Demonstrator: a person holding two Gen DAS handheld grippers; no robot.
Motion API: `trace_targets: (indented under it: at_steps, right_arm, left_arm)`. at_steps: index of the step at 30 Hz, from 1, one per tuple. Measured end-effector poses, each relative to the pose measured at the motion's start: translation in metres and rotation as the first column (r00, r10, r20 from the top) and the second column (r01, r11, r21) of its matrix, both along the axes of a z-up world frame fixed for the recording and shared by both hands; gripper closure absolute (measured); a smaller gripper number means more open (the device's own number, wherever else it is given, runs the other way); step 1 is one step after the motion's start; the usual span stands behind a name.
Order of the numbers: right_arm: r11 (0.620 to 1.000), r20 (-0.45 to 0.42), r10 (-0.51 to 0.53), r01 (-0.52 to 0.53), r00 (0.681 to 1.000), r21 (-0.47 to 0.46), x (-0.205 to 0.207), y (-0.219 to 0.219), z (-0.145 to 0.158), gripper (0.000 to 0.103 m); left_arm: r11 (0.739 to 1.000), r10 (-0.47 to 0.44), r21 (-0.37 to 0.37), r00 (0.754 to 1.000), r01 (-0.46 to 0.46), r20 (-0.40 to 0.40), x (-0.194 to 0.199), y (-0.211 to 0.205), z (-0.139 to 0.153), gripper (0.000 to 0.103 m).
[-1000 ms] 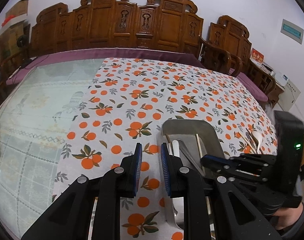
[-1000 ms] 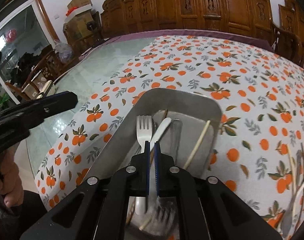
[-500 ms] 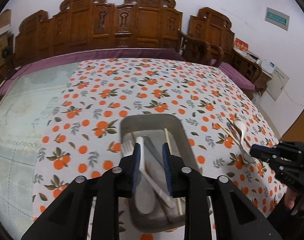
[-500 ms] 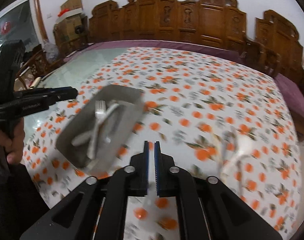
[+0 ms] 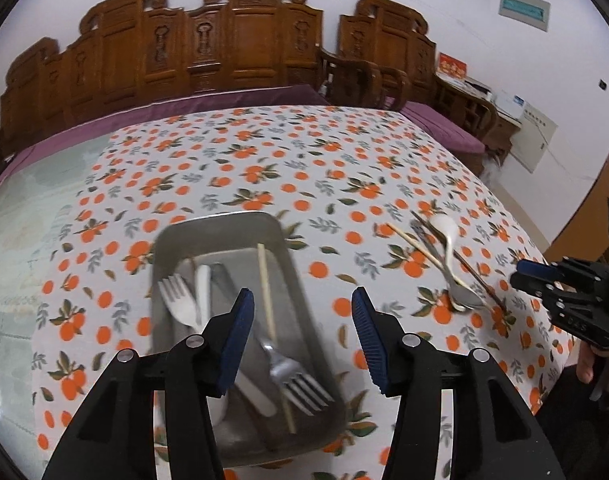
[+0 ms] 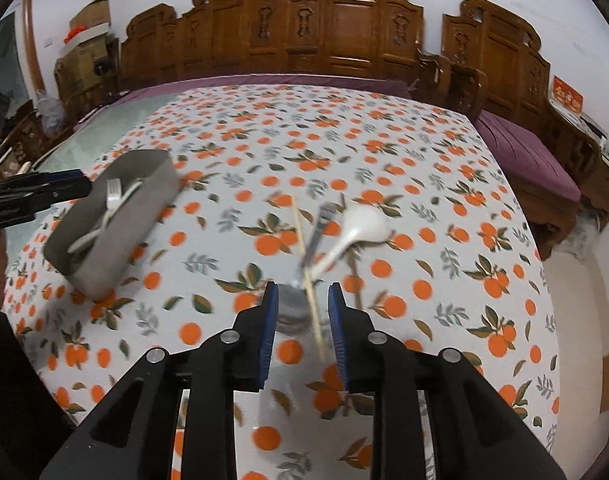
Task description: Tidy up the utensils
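A grey metal tray (image 5: 166, 248) lies on the orange-print tablecloth and holds two forks (image 5: 178, 300), a white spoon, a knife and a chopstick (image 5: 264, 280). My left gripper (image 5: 300, 340) is open and empty above the tray's near right part. To the right lies a loose pile: a white spoon (image 6: 362, 226), a metal spoon (image 6: 290, 308) and chopsticks (image 6: 306, 276). My right gripper (image 6: 302, 320) is open, its jaws either side of the metal spoon's bowl and a chopstick. The tray shows at the left in the right wrist view (image 6: 116, 236).
The tablecloth (image 5: 288, 160) covers the right part of a glass-topped table; bare glass (image 5: 20, 220) lies to the left. Carved wooden chairs (image 5: 240, 40) line the far edge. The table's right edge (image 6: 544, 264) drops off beside the pile.
My right gripper left the tray, swung right to the loose pile and opened. My left gripper moved over the tray and opened wide.
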State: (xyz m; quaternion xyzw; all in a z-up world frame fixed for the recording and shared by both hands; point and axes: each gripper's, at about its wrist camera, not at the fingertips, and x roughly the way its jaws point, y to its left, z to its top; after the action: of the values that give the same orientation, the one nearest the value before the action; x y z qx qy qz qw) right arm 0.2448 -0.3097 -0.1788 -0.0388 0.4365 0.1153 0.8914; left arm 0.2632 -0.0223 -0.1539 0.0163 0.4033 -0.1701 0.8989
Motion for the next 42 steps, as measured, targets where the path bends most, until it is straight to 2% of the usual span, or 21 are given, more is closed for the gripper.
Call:
trace_targets:
  at_steps: [12,17,22,28,32,34,37,42]
  right_arm:
    - [0.994,-0.048,-0.104,0.106,0.993,0.032,0.021,-0.042,-0.037,0.075]
    - [0.997,-0.059,-0.074,0.076,0.996,0.031,0.033,-0.038,-0.047,0.074]
    - [0.999,-0.033,-0.032,0.033,0.999,0.037,0.046,-0.033,-0.046,0.074]
    - [0.993,-0.048,-0.006,0.012,0.999,0.119,0.067,-0.029,-0.047,0.073]
    - [0.993,-0.014,0.005,-0.003,1.000,0.121,0.066,-0.027,-0.036,0.074]
    - [0.995,0.006,-0.006,0.005,1.000,0.097,0.064,-0.033,-0.031,0.074]
    - [0.993,-0.013,-0.052,0.053,0.999,0.101,0.065,-0.051,-0.034,0.074]
    - [0.987,-0.042,-0.120,0.124,0.992,0.104,0.069,-0.078,-0.044,0.074]
  left_arm:
    - [0.995,-0.090,0.047,0.996,0.090,-0.005,-0.023,-0.062,-0.015,0.055]
    - [0.993,-0.099,0.064,0.995,0.099,-0.006,-0.029,-0.078,-0.022,0.055]
    - [0.992,-0.093,0.080,0.996,0.093,-0.012,-0.029,-0.089,-0.029,0.055]
    - [0.991,-0.075,0.109,0.997,0.077,-0.025,-0.024,-0.099,-0.038,0.055]
    - [0.990,-0.081,0.109,0.996,0.086,-0.048,-0.019,-0.107,-0.040,0.055]
    - [0.993,-0.083,0.083,0.994,0.088,-0.070,-0.016,-0.114,-0.043,0.055]
    - [0.996,-0.087,0.027,0.992,0.090,-0.094,-0.013,-0.126,-0.049,0.055]
    - [0.987,-0.152,0.046,0.984,0.156,-0.090,-0.018,-0.161,-0.056,0.055]
